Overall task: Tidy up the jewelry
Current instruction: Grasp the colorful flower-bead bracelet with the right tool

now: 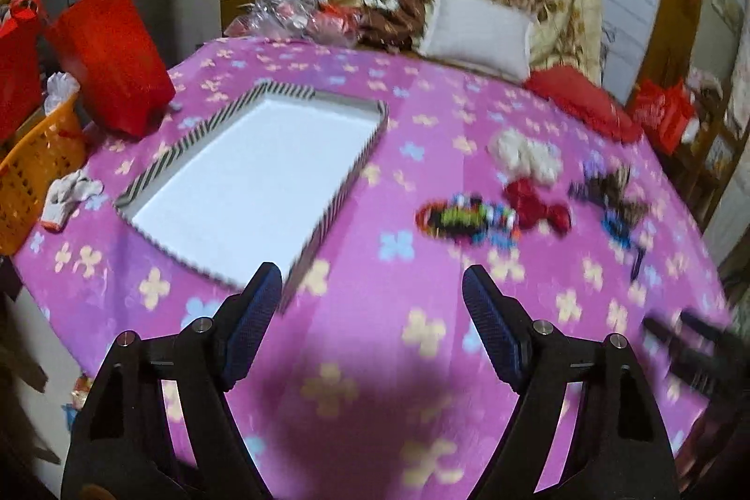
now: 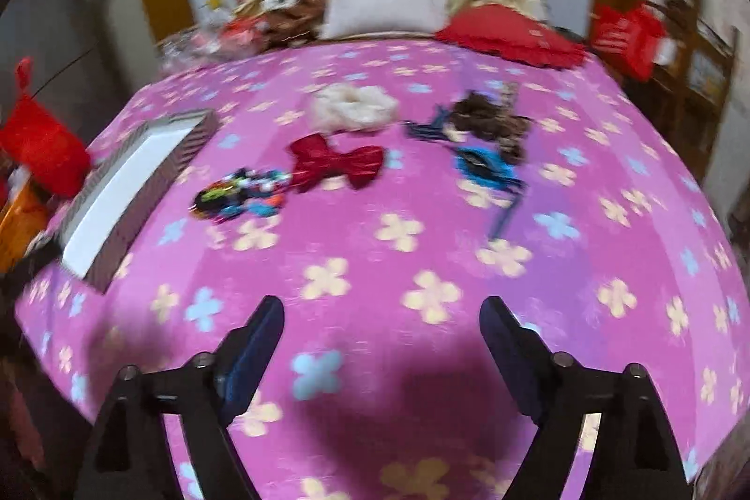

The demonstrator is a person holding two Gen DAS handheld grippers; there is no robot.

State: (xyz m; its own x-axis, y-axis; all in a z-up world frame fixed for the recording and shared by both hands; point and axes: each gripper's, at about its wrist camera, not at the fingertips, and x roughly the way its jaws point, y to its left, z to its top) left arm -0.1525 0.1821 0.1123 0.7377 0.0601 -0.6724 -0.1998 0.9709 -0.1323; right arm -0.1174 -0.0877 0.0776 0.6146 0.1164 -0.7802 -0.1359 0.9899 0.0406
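Observation:
A white tray with a striped rim [image 1: 328, 214] lies empty on the pink flowered bedspread; it also shows at the left in the right wrist view [image 2: 183, 153]. To its right lie a multicoloured bead piece [image 1: 468, 219] [image 2: 239, 193], a red bow [image 1: 536, 202] [image 2: 335, 167], a cream scrunchie [image 1: 525, 155] [image 2: 354, 106], a brown accessory [image 1: 609, 186] [image 2: 492, 120] and a blue one [image 2: 485, 169]. My left gripper [image 1: 372, 284] is open and empty near the tray's near corner. My right gripper [image 2: 382, 315] is open and empty, short of the pile.
Red bags [image 1: 112, 45] and an orange basket [image 1: 37, 172] stand at the bed's left edge. A white pillow [image 1: 478, 26], a red cushion [image 1: 581, 97] and a folded quilt lie at the far end. The right gripper's dark fingers [image 1: 689, 340] blur at the left view's right edge.

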